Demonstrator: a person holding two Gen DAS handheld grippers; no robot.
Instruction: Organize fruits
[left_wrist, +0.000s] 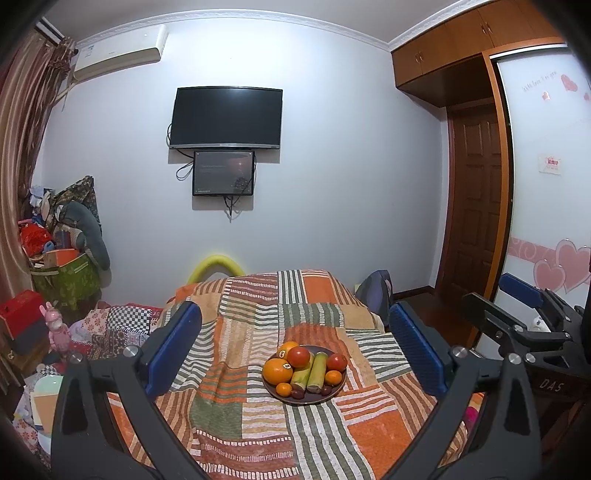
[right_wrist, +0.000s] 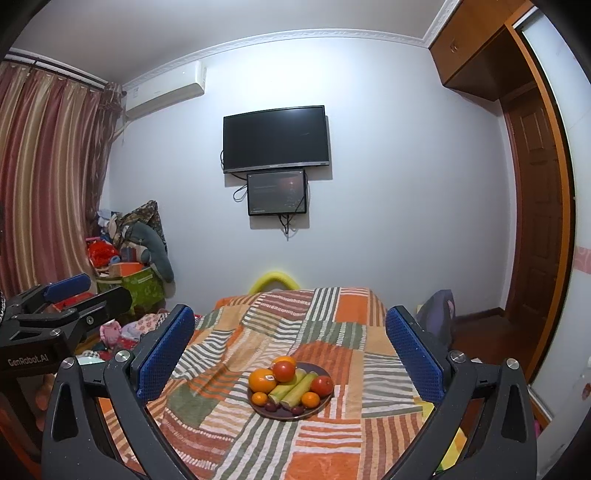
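Fruits (left_wrist: 304, 371) are being kept on a plate (left_wrist: 334, 392) ahead of both hand-held grippers, left (left_wrist: 295, 350) and right (right_wrist: 290, 354), whose jaws are being held wide apart.

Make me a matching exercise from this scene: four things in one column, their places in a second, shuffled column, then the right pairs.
Things:
1. plate of fruit
2. television
3. air conditioner
4. wooden door

Places:
A. high on the wall, beside the curtain
B. on the striped patchwork cloth
C. right side of the room
D. middle of the far wall, above a smaller screen

Pairs: 1-B, 2-D, 3-A, 4-C
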